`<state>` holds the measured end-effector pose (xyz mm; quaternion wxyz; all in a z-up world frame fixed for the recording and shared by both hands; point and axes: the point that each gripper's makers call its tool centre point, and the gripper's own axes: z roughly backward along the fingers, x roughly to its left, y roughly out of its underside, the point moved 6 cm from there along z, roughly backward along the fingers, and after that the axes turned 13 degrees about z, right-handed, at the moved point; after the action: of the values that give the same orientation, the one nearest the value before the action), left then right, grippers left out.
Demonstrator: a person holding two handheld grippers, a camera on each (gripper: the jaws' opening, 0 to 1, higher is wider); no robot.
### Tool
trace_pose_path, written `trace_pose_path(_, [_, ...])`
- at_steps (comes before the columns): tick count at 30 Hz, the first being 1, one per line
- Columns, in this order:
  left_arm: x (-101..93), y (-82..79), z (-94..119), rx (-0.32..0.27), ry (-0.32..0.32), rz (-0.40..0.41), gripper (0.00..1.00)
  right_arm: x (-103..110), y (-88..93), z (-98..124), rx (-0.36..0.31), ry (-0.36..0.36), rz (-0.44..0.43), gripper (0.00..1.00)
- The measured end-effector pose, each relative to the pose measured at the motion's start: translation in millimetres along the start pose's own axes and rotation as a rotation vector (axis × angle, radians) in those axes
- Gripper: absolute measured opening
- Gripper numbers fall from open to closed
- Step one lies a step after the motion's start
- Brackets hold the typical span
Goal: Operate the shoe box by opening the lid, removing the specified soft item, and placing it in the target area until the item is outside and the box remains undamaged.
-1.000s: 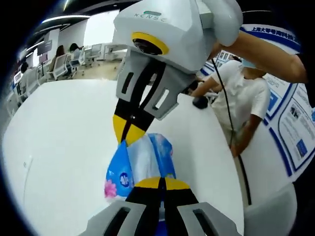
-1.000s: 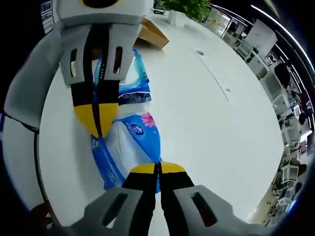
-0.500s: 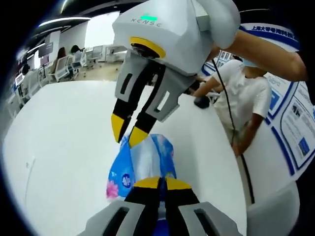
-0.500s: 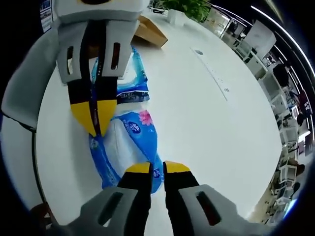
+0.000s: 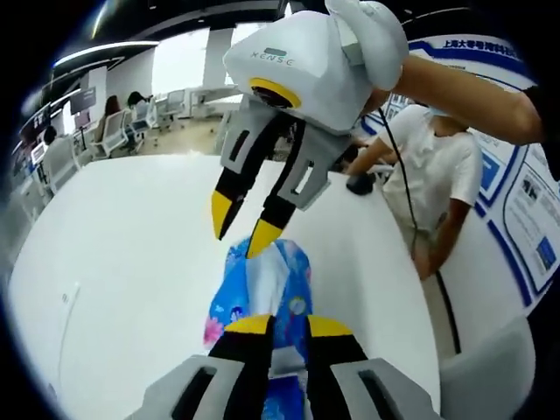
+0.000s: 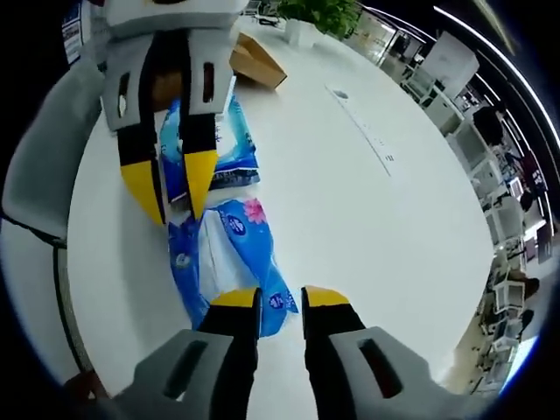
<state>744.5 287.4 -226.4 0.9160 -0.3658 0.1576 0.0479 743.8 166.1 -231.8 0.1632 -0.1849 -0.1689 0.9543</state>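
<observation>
**Tissue pack lying on the table, both grippers parted above it**

The soft item, a blue tissue pack (image 6: pixel 223 262) with a pink flower print, is lying flat on the white table (image 6: pixel 367 227), outside the box. In the right gripper view a second, similar tissue pack (image 6: pixel 223 144) is lying just beyond it, and past that the brown cardboard shoe box (image 6: pixel 258 61) is sitting well apart near the table's far side. In the left gripper view the pack (image 5: pixel 262 293) is being framed between both tools.

The left gripper (image 5: pixel 278 325) is being held with its jaws parted and nothing between them, just over the near end of the pack. The right gripper (image 6: pixel 278 297) is likewise spread and empty, hovering at the opposite end. Whether either tip is brushing the wrapper cannot be told.

As a judgement, the placing is being finished. A snag is the risk here: a yellow tip catching the loose plastic wrapper during withdrawal could be dragging the pack out of its spot or toward the table edge, which is lying close on one side. A person in a white shirt (image 5: pixel 433 166) is standing beside the table
</observation>
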Motion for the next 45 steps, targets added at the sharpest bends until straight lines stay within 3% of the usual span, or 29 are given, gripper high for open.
trace_pose_path(10, [-3.7,2.9,30.6,-0.071,-0.04,0.031,0.28,13.1,-11.6,23.3,-0.021,0.054,-0.086,0.26])
trace_pose_path(19, [-13.2,8.1,72.7,-0.145,-0.086,0.032,0.39,27.9,-23.6,45.7,-0.051,0.116,-0.179,0.35])
trace_pose_path(31, [-21.5,42.8,129.6,-0.193,-0.175,0.062,0.57,52.6,-46.1,67.2,-0.085,0.18,-0.258,0.45])
trace_pose_path(45, [-20.3,96.1,200.8,-0.265,-0.279,0.141,0.64,85.9,-78.8,80.3,-0.128,0.235,-0.323,0.56])
